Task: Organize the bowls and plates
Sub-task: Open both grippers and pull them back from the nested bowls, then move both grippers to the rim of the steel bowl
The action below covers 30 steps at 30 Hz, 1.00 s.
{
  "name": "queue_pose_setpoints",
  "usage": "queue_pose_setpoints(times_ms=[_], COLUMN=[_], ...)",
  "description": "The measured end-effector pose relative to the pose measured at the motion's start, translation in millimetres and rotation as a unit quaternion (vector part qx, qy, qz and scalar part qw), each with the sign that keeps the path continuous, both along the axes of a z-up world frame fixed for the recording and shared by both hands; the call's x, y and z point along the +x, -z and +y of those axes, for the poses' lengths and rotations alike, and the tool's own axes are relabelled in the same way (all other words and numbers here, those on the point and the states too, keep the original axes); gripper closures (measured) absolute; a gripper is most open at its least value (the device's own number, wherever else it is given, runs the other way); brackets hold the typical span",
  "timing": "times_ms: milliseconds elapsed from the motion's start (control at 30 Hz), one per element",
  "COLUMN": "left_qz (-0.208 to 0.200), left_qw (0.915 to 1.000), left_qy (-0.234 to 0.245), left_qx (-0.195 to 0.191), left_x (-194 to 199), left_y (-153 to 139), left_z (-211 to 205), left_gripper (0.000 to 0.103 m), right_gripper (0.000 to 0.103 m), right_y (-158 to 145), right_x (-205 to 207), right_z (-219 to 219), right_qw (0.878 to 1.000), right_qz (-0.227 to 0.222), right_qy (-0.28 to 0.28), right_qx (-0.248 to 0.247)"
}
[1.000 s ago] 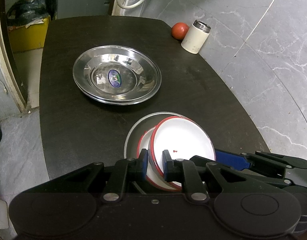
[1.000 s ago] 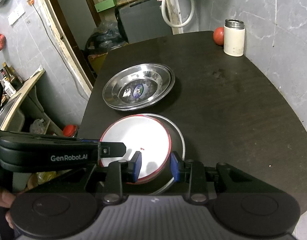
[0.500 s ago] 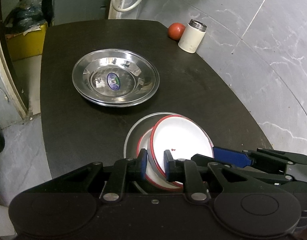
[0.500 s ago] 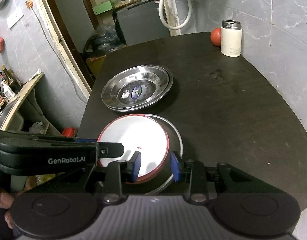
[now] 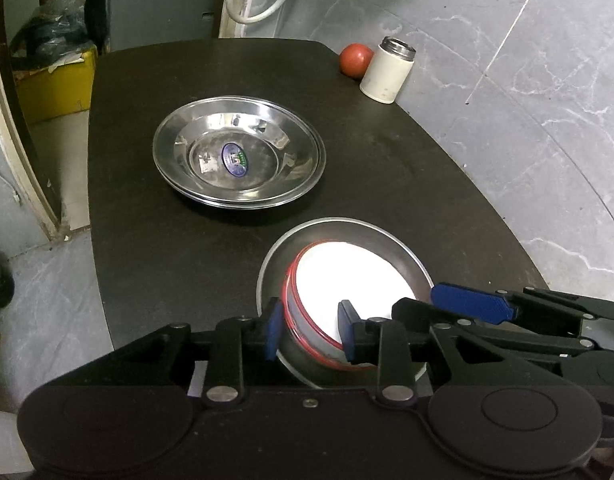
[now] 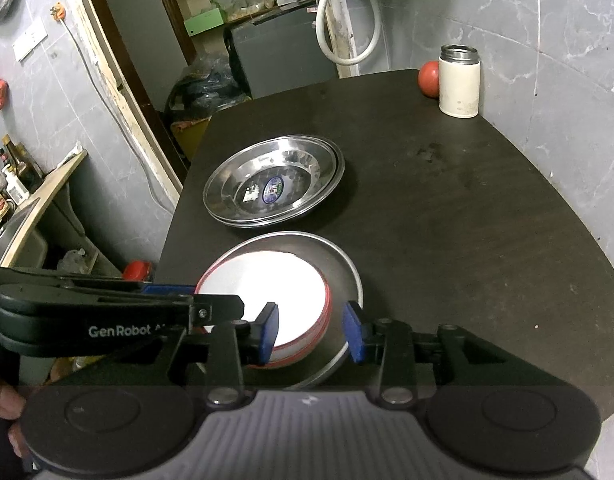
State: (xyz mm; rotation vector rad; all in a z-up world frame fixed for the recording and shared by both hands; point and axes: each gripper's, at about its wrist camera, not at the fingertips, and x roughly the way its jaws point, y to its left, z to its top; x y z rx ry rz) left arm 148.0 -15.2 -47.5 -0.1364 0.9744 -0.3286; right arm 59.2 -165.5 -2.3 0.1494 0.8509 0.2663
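Dark tabletop, tiled walls behind. Lower frame: left gripper and right gripper both parted, gripping nothing, straddling red-rimmed white bowls nested in steel plate. Centre: steel plates stacked. Sorting looks nearly complete.

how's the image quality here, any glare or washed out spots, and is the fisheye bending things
Left wrist view: the white bowl is blown out and featureless; the steel plates carry mirror glints. Right wrist view: the same bowl is overexposed; the table edges bow and corners vignette dark.
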Motion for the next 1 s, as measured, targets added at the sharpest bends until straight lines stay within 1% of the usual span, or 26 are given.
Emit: queue_pose_setpoints(times_ms=[133, 233, 267, 300, 333, 400, 433, 500, 533, 600, 667, 700, 767, 833, 1000], left_qz=[-0.005, -0.017, -0.022, -0.028, -0.034, -0.042, -0.042, -0.042, -0.042, -0.045, -0.05, -0.052, -0.054, -0.048, -0.018], left_qw=[0.9999, 0.9995, 0.9994, 0.9994, 0.9991, 0.9984, 0.9982, 0.9978, 0.9976, 0.9967, 0.9951, 0.9944, 0.9929, 0.992, 0.9907], left_qy=[-0.001, -0.004, -0.008, -0.017, -0.024, -0.033, -0.037, -0.048, -0.055, -0.068, -0.082, -0.088, -0.101, -0.112, -0.13], left_qx=[-0.011, -0.028, -0.025, -0.014, -0.008, -0.019, -0.023, -0.017, -0.01, 0.006, 0.023, 0.027, 0.033, 0.036, 0.037], left_x=[-2.3, -6.6, -8.7, -10.5, -12.0, -14.7, -15.4, -16.2, -16.7, -16.8, -18.2, -18.9, -20.5, -20.8, -16.6], left_y=[-0.9, -3.2, -4.6, -5.9, -6.8, -8.4, -9.0, -8.7, -9.0, -10.1, -11.8, -12.4, -12.8, -11.1, -0.7], left_z=[3.7, 9.2, 10.7, 11.9, 13.0, 18.9, 21.5, 25.1, 26.7, 29.5, 33.5, 36.0, 41.8, 48.1, 58.4], left_gripper=[0.068, 0.061, 0.051, 0.038, 0.034, 0.033, 0.032, 0.023, 0.021, 0.011, 0.009, 0.005, 0.003, 0.003, 0.003], right_gripper=[0.056, 0.048, 0.046, 0.042, 0.039, 0.031, 0.029, 0.017, 0.013, 0.003, 0.001, 0.0, 0.0, 0.0, 0.0], right_y=[-1.6, -3.1, -4.0, -5.0, -5.9, -7.1, -7.5, -8.2, -8.7, -8.9, -8.6, -8.6, -7.7, -5.6, 0.7], right_x=[-3.4, -7.9, -9.5, -11.3, -13.3, -16.6, -17.7, -19.4, -20.3, -21.3, -21.5, -21.7, -21.4, -20.1, -14.7], right_z=[-0.4, -3.4, -4.9, -6.8, -9.2, -13.2, -14.8, -17.7, -19.2, -20.8, -24.2, -25.8, -29.1, -32.6, -37.6], right_qw=[1.0, 1.0, 1.0, 0.999, 0.999, 0.999, 0.999, 0.998, 0.998, 0.997, 0.996, 0.996, 0.995, 0.995, 0.994], right_qz=[-0.008, -0.017, -0.021, -0.025, -0.029, -0.035, -0.038, -0.042, -0.045, -0.048, -0.05, -0.05, -0.049, -0.045, -0.029], right_qy=[0.004, 0.011, 0.014, 0.018, 0.022, 0.03, 0.034, 0.043, 0.05, 0.059, 0.068, 0.073, 0.083, 0.091, 0.103], right_qx=[-0.007, -0.01, -0.011, -0.011, -0.011, -0.012, -0.012, -0.013, -0.015, -0.017, -0.015, -0.015, -0.017, -0.019, -0.022])
